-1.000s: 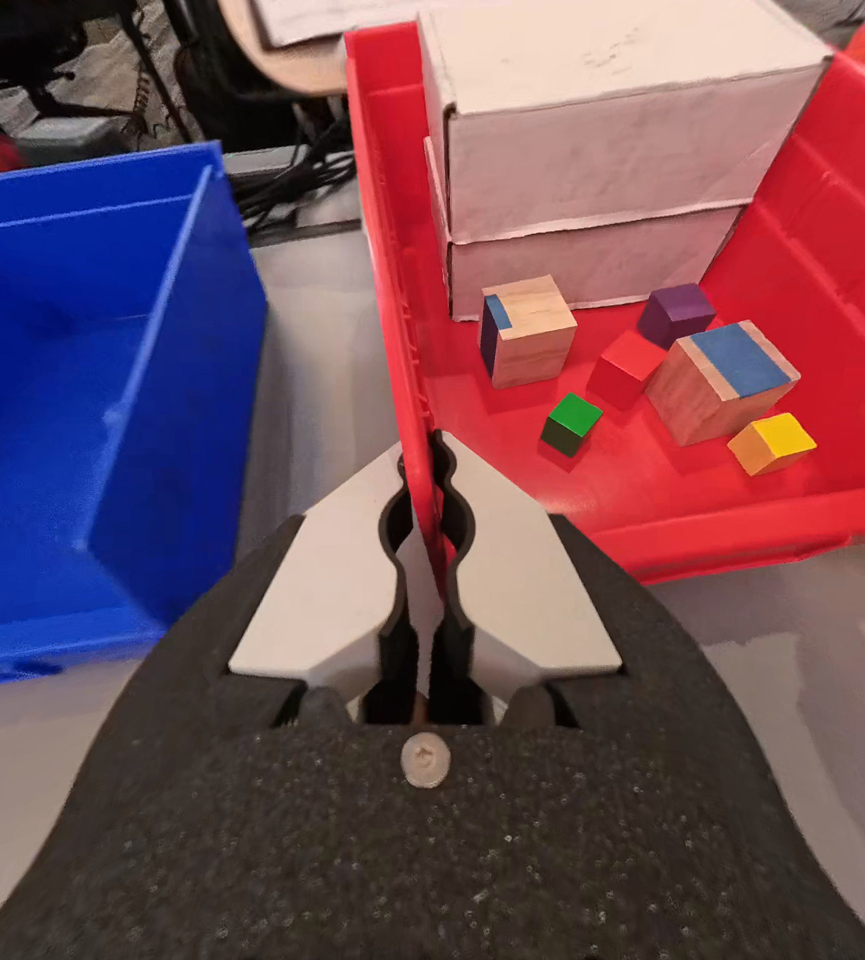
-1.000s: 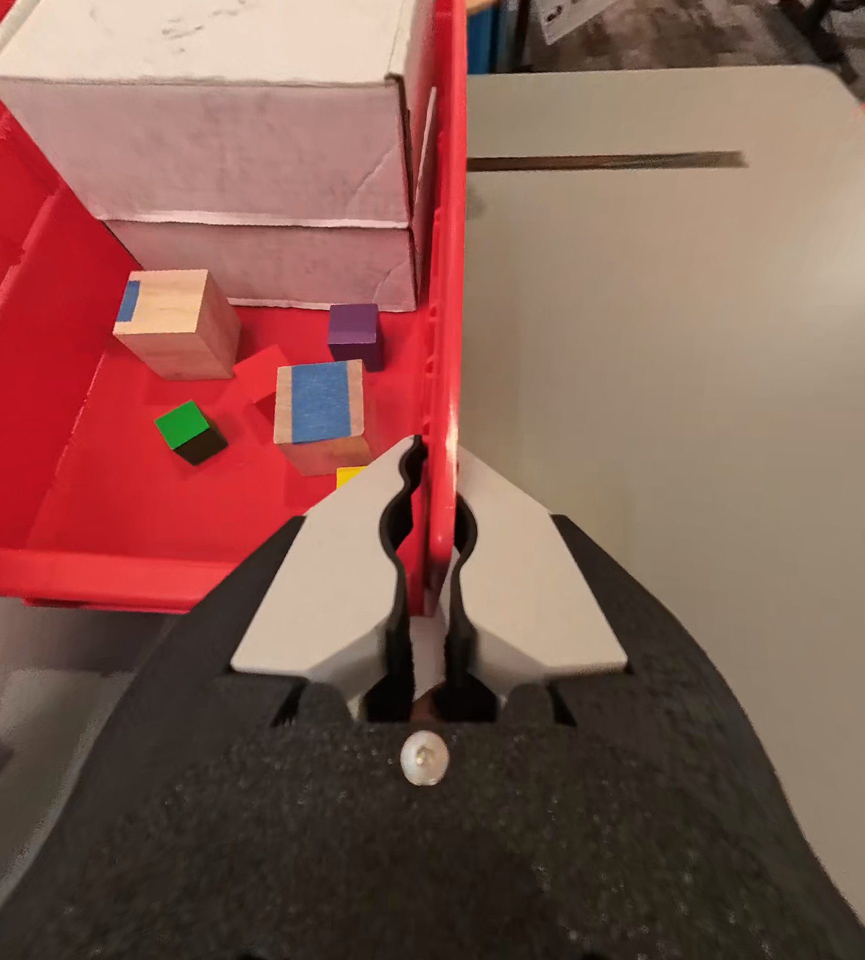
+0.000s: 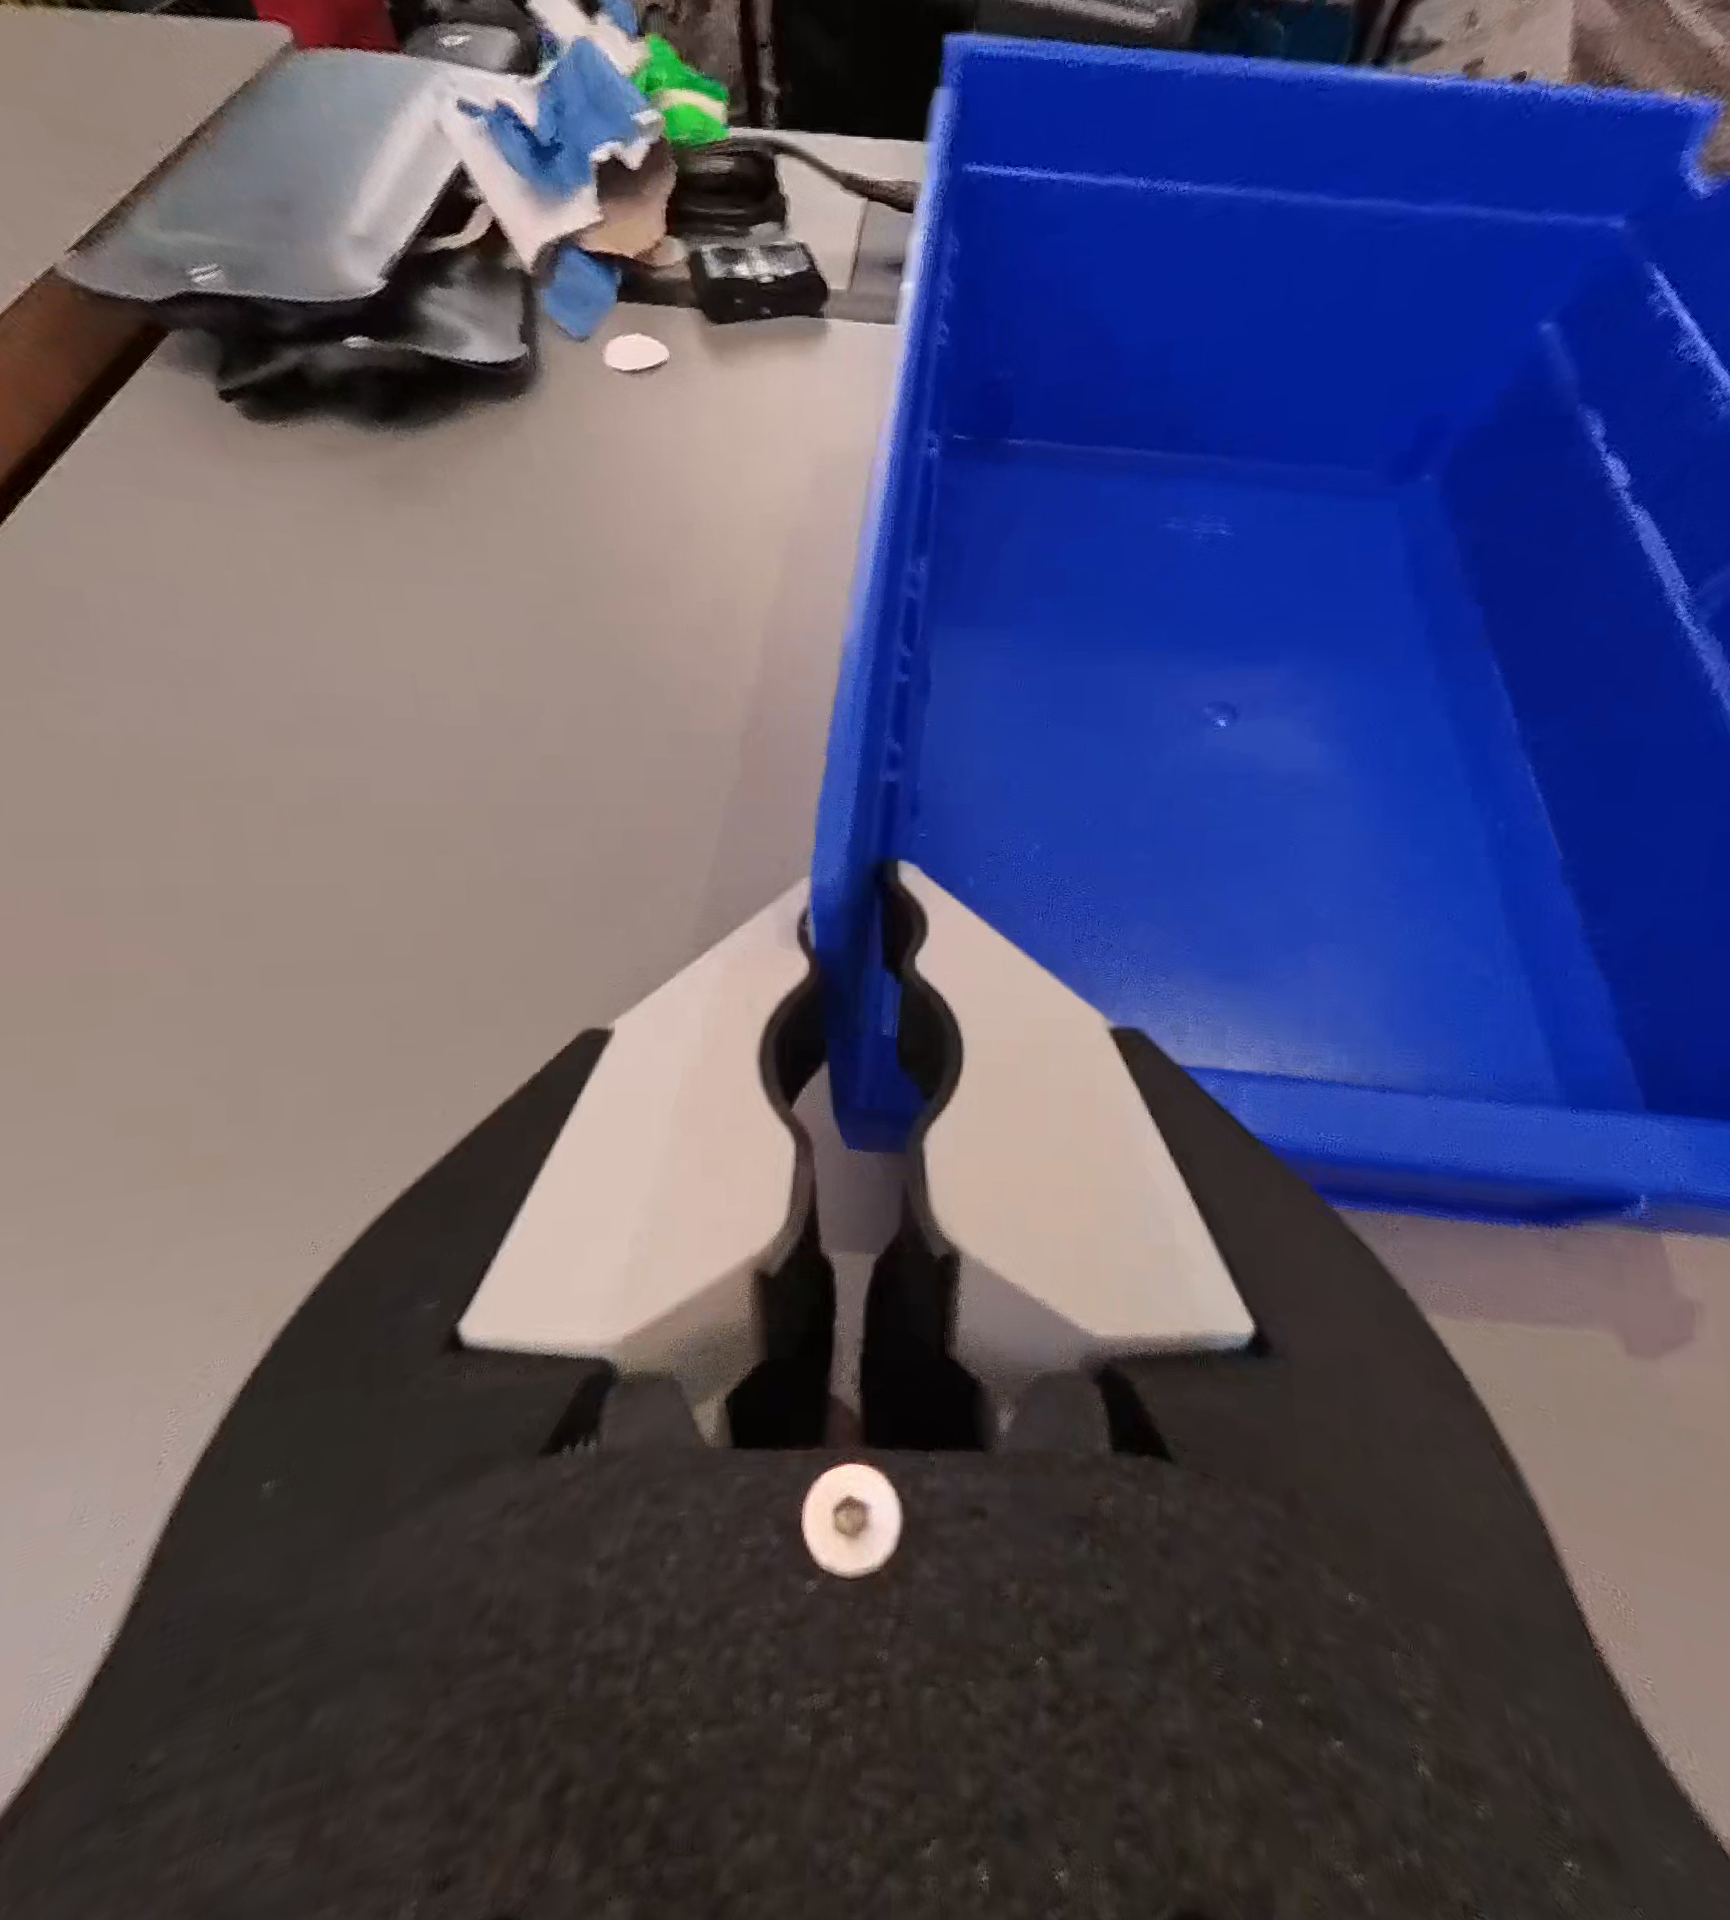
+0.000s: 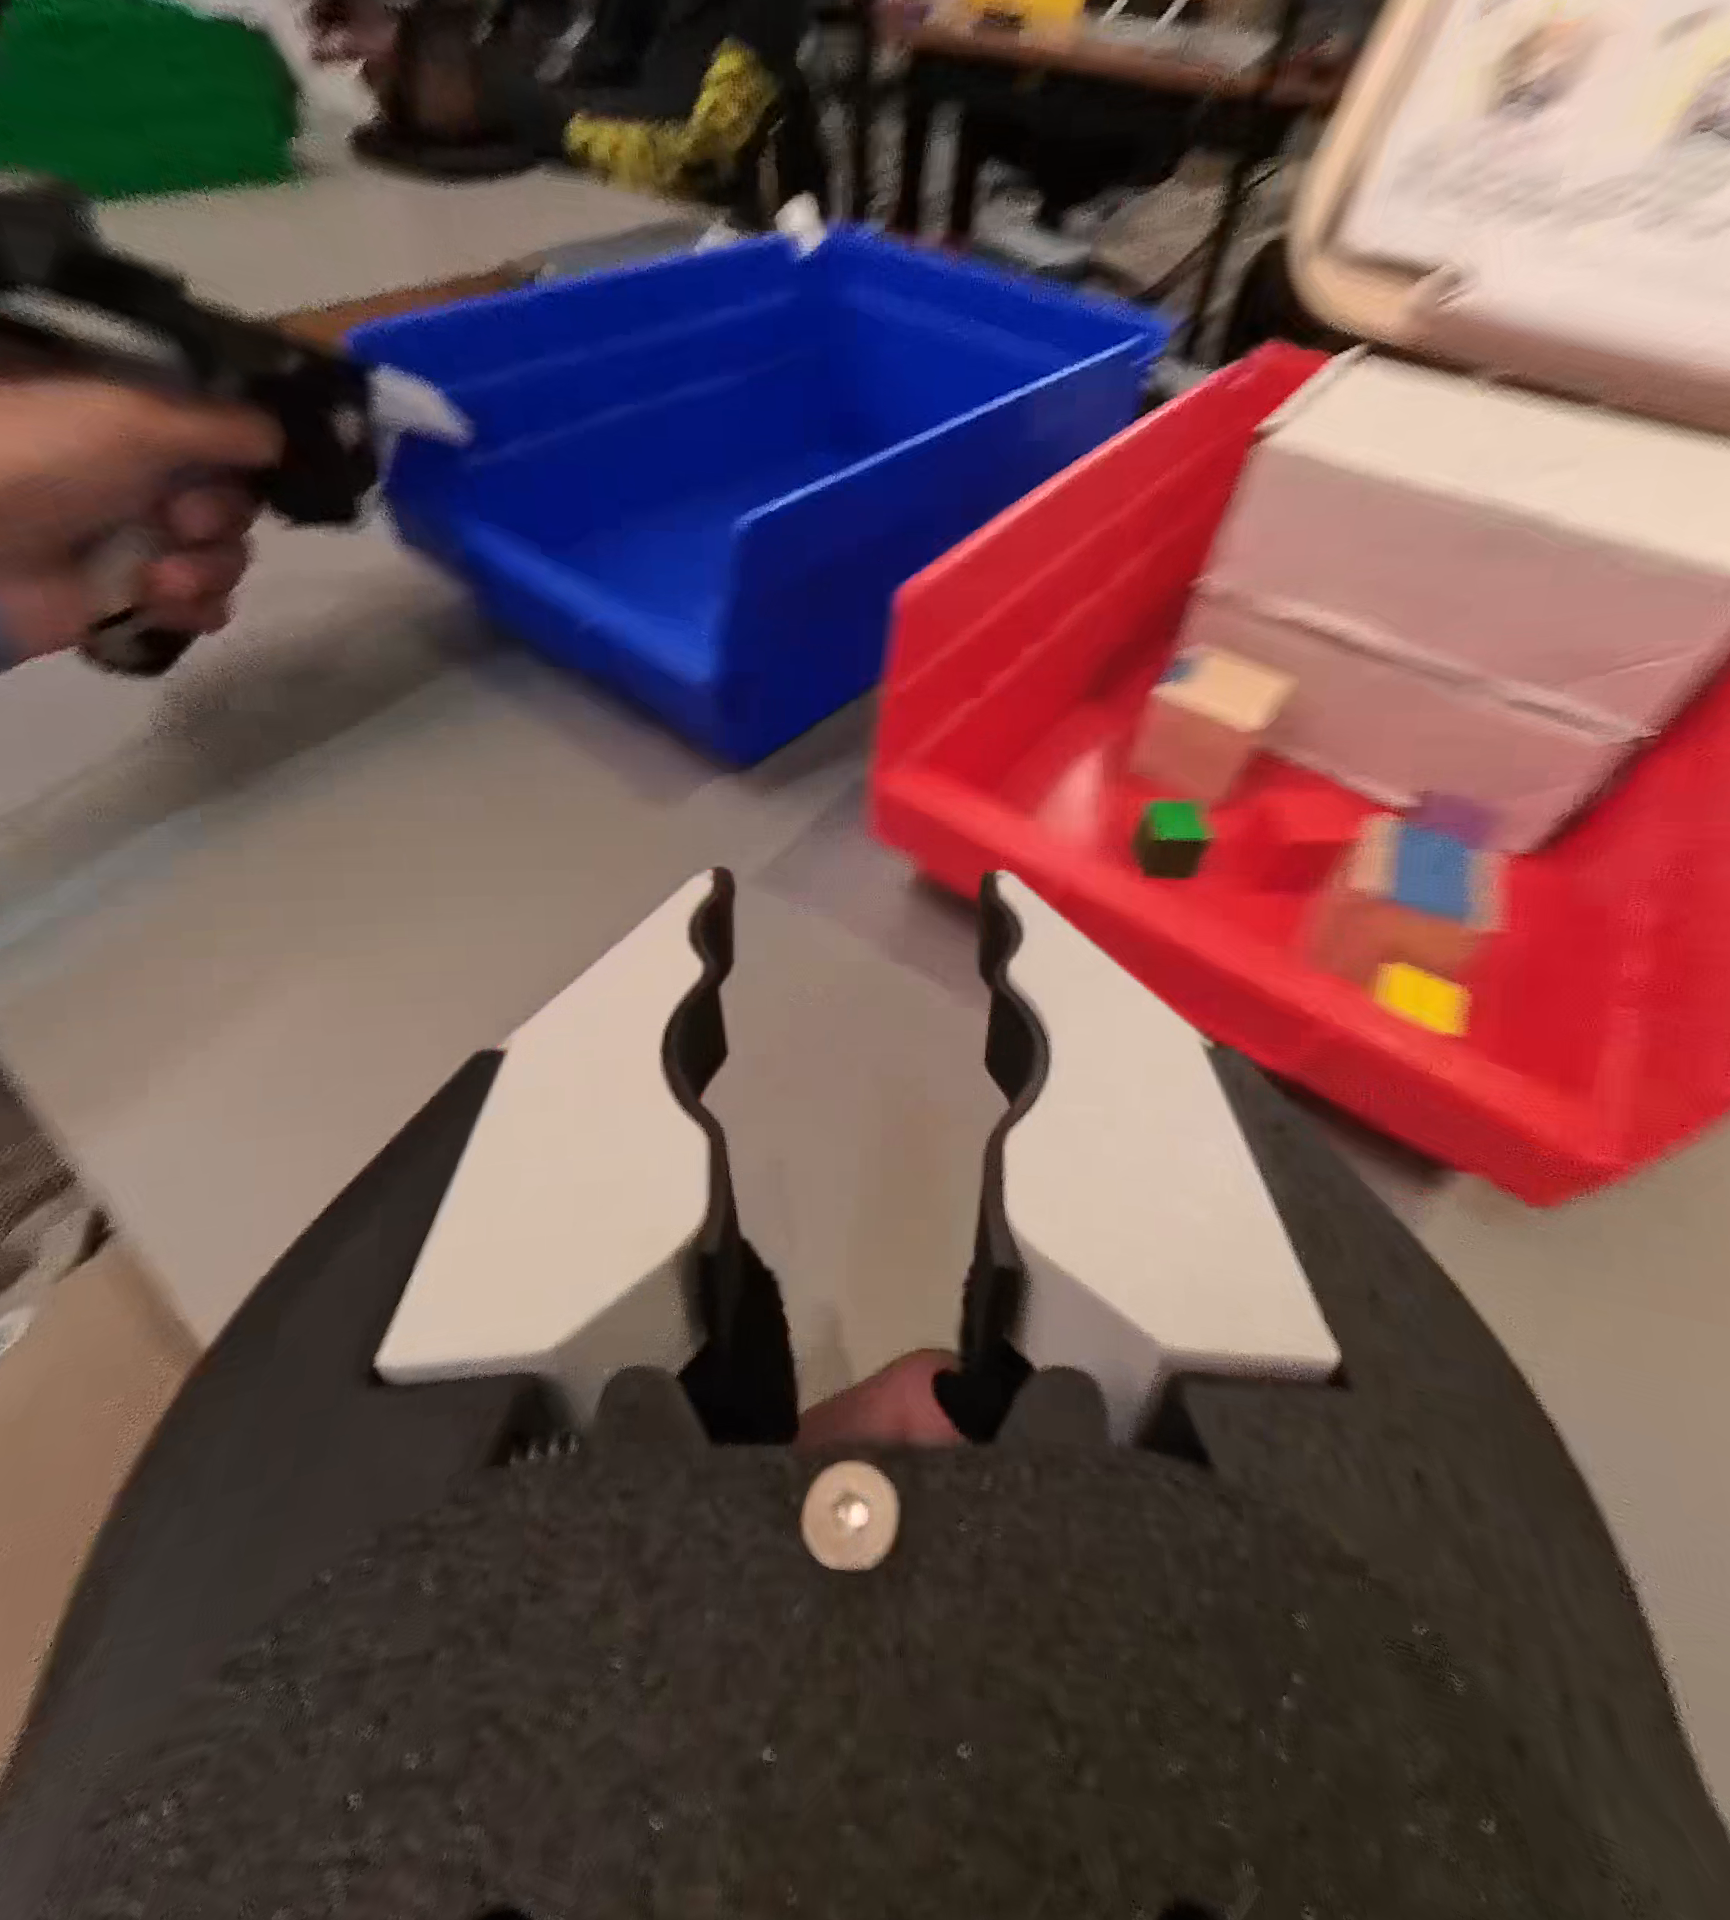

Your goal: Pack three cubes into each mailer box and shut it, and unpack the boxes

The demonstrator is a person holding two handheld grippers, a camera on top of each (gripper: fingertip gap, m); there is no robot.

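Left hand-held gripper (image 3: 853,904) clamped on blue plastic bin's (image 3: 1360,260) side wall, right hand-held gripper (image 4: 856,894) wide open, empty, above grey desk (image 4: 321,883)

Right gripper (image 4: 856,894) jaws apart, empty, over table (image 4: 425,883); red bin (image 4: 1204,966) beside.

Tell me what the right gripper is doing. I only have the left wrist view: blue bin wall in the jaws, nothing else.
Observer: The right gripper is open and holds nothing. It hangs over the table.
Operator: Where's the red bin?
Observer: The red bin sits to the right of the blue bin with a gap of table between them, ahead and right of the right gripper.
Operator: Contents?
Observer: Two shut mailer boxes are stacked at its back. Loose cubes lie in front of them, among them a green cube and a yellow cube.
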